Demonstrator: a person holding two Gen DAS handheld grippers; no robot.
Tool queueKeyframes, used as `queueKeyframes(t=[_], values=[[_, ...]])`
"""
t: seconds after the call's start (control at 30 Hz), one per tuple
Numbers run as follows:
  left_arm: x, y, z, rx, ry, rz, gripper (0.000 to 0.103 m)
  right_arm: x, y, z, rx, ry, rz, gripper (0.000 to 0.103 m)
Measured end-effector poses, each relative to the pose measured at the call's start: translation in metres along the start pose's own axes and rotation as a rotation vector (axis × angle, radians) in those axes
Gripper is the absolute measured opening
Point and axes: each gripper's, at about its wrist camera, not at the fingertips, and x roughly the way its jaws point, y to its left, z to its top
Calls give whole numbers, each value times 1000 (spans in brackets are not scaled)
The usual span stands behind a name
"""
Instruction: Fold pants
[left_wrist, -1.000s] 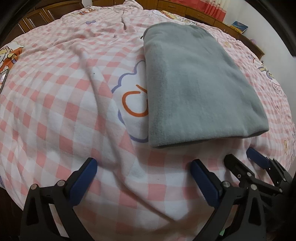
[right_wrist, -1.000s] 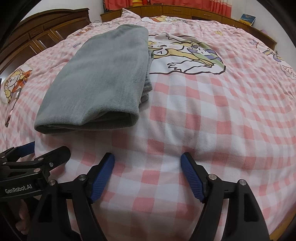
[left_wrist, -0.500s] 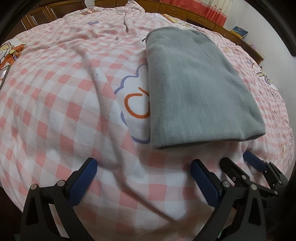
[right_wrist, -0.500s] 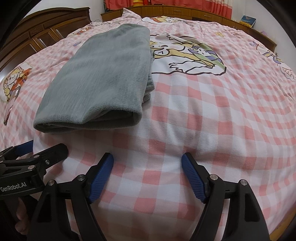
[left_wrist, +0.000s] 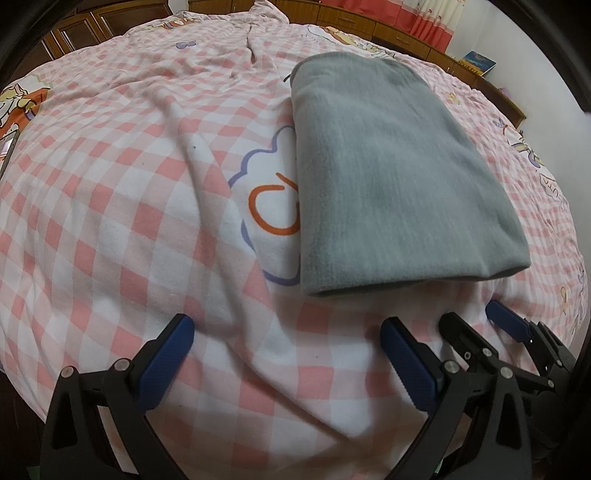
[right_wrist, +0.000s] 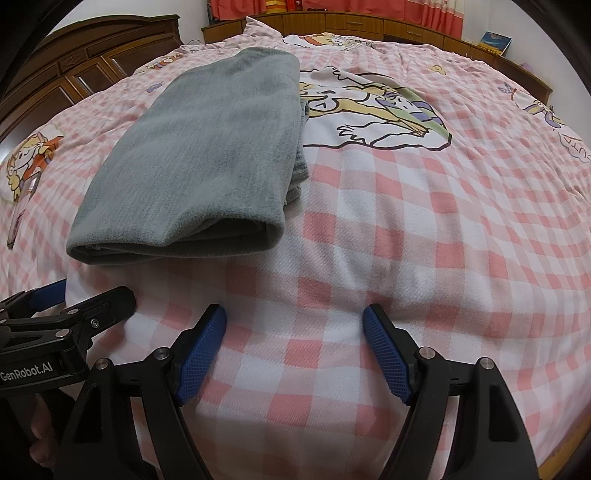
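The grey pants (left_wrist: 391, 177) lie folded into a thick rectangle on the pink checked bedspread (left_wrist: 110, 206), fold edge toward me. In the right wrist view the pants (right_wrist: 207, 158) sit upper left. My left gripper (left_wrist: 286, 328) hovers open just short of the near edge, nothing between its blue pads. My right gripper (right_wrist: 294, 315) is open too, over bare bedspread to the right of the pants. The right gripper (left_wrist: 476, 321) also shows at the lower right of the left wrist view, and the left gripper (right_wrist: 79, 295) at the lower left of the right wrist view.
Dark wooden wardrobes (right_wrist: 85, 74) stand beyond the bed at left, a low wooden cabinet (right_wrist: 369, 26) with red curtains runs along the far wall. A book (right_wrist: 495, 40) rests on it. Cartoon prints (right_wrist: 384, 110) mark the bedspread. A fingertip shows by the left gripper's handle.
The left wrist view has drifted slightly, so the pants sit a little lower and nearer in it. The right gripper has kept still. Both stay open and empty.
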Motion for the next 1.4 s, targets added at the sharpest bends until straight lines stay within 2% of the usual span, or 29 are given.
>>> queueKeyframes(t=[0.2, 0.33, 1.4], values=[[0, 0, 1, -2, -1, 0, 102, 0, 0, 0, -1, 0, 0, 79], [0, 2, -1, -7, -2, -3, 102, 1, 3, 0, -16, 1, 0, 83], [-1, 1, -1, -6, 5, 1, 102, 1, 4, 0, -16, -1, 0, 83]])
